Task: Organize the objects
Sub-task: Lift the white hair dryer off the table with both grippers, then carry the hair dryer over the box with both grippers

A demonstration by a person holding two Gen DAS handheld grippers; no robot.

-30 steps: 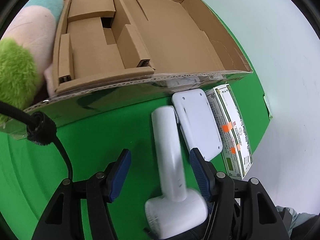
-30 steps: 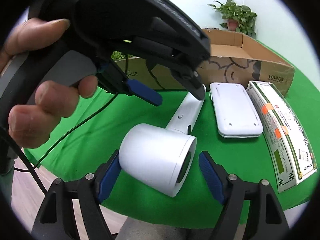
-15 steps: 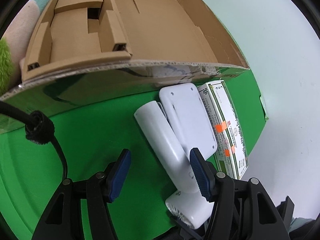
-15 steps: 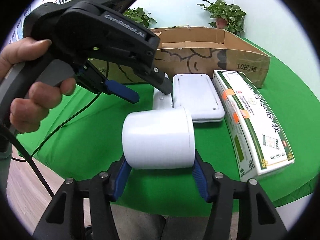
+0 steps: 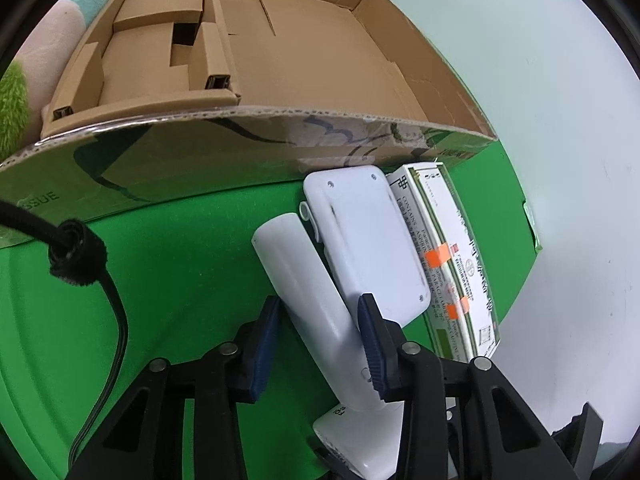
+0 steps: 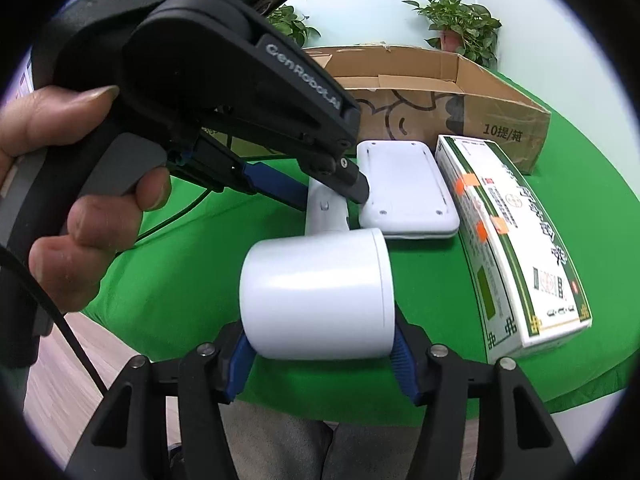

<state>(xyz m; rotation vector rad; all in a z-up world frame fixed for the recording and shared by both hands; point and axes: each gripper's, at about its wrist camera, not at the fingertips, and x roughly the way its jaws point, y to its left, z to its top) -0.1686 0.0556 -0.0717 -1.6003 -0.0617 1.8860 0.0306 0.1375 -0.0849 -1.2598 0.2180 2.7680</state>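
A white hair dryer (image 5: 312, 292) lies on the green cloth, its handle pointing toward the cardboard box (image 5: 280, 128). My left gripper (image 5: 318, 308) has the handle between its blue pads; the jaws are closing and both pads look pressed against the handle's sides. In the right wrist view the left gripper (image 6: 320, 190), held by a hand, comes down on the handle from the left. My right gripper (image 6: 320, 332) is shut on the hair dryer's barrel (image 6: 316, 292), one pad on each side. The box has cardboard dividers at its left and bare floor at its right.
A flat white device (image 5: 368, 240) lies just right of the handle, with a green-and-white medicine box (image 5: 452, 264) beside it. A plush toy (image 5: 24, 80) sits left of the cardboard box. Potted plants (image 6: 456, 20) stand behind. The table edge (image 6: 280, 392) is close below the barrel.
The right gripper's jaws closed onto the barrel and the hair dryer swung round, its handle now angled toward the white device. The left gripper's jaws narrowed onto the handle.
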